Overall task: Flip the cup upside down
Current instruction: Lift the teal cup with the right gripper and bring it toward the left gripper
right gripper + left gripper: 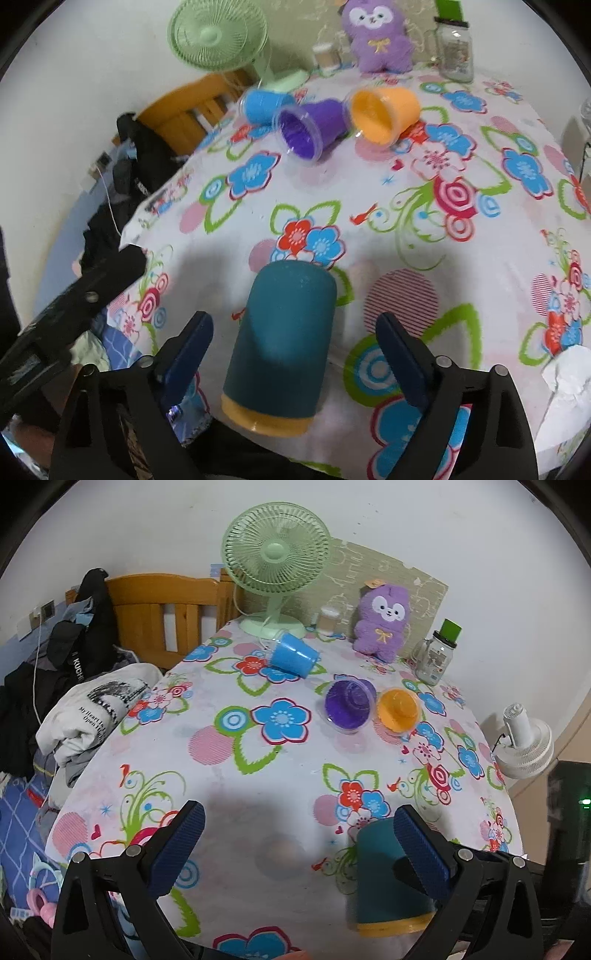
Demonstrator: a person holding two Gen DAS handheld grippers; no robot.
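A dark teal cup (284, 350) with a yellow rim stands upside down, rim on the flowered tablecloth, at the table's near edge. My right gripper (293, 354) is open, its fingers on either side of the cup and apart from it. The cup also shows in the left wrist view (384, 878), partly behind the right finger of my left gripper (299, 840), which is open and empty over the cloth. Three small cups lie on their sides farther back: blue (293, 655), purple (349, 705) and orange (399, 710).
A green fan (275, 561), a purple plush toy (382, 622), a glass jar (436, 657) and a small lidded container (328, 620) stand at the table's back edge. A bed with clothes (74, 672) lies left. A white fan (526, 744) stands right.
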